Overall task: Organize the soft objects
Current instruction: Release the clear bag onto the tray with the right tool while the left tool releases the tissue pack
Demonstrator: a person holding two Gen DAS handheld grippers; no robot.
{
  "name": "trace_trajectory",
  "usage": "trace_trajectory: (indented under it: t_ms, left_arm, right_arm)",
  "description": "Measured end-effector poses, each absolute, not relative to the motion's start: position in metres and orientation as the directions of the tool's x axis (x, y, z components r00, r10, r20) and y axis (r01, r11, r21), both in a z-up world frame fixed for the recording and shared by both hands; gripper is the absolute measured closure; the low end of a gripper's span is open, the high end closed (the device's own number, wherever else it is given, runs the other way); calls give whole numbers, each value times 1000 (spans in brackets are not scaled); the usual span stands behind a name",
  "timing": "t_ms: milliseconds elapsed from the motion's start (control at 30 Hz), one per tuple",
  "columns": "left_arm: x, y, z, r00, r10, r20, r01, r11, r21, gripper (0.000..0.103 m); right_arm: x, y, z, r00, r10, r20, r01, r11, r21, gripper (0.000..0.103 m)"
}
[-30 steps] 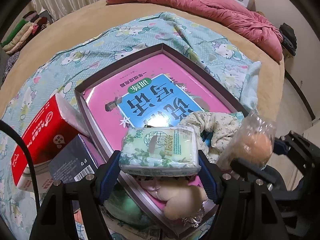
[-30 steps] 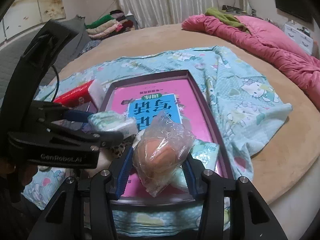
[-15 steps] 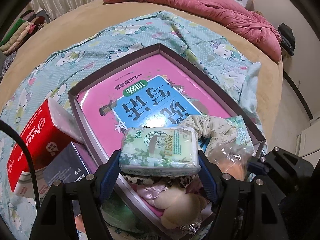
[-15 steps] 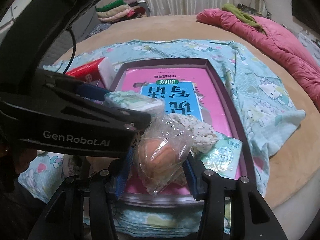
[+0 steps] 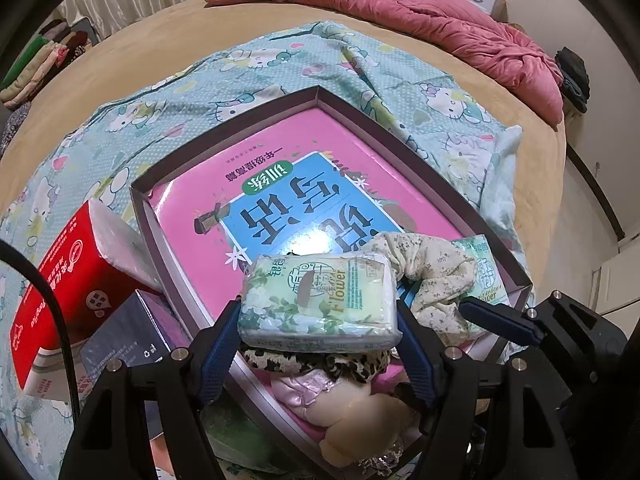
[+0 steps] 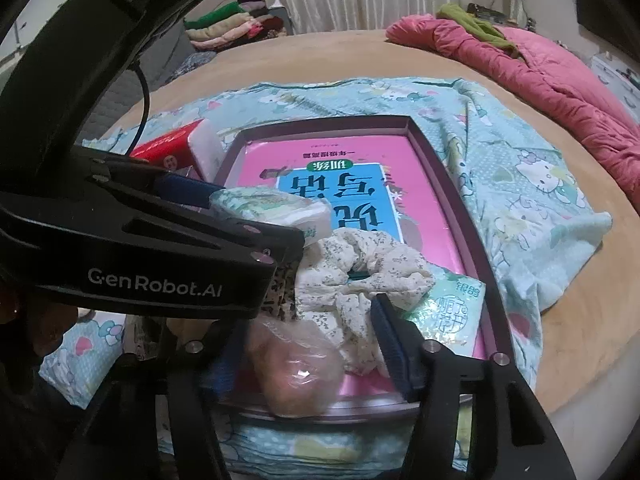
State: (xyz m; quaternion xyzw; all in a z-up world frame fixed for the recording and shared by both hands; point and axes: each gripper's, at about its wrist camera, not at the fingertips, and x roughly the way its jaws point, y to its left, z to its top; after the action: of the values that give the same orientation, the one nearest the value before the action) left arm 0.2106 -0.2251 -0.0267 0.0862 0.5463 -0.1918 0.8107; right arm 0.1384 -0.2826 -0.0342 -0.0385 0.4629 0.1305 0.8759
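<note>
while the left claw holds its tissue pack, the right one lets go of a bagged item in the tray.

going left to right: the left gripper (image 5: 318, 330) is clamped on the flower-print tissue pack (image 5: 320, 302), long axis crosswise between the pads, hovering over the tray's (image 5: 224, 138) near end above a leopard-print cloth (image 5: 316, 362). right of it, the right gripper (image 6: 308, 354) has just been opening its jaws; the bagged round item (image 6: 298, 372) sits between them on the tray's near edge, the right pad clear of it, the left pad hidden. a floral scrunchie (image 6: 360, 270) lies just beyond, so withdrawing likely means backing away toward the camera.
</note>
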Motion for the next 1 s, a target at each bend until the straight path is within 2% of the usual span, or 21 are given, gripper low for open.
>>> trace_trajectory:
  t_ms: [300, 767, 1000]
  left_arm:
    - [210, -226, -29, 324, -206, -923, 407, 911, -60, 30]
    - [208, -229, -29, 327, -194, -925, 407, 912, -47, 29]
    - [207, -221, -18, 343, -232, -910, 373, 923, -95, 26]
  right_arm:
    - [132, -286, -26, 573, 164, -803, -245, 969, 23, 28]
    - [119, -293, -12, 624, 125, -771, -225, 974, -24, 27]
    - [119, -295, -12, 624, 118, -772, -214, 977, -23, 25]
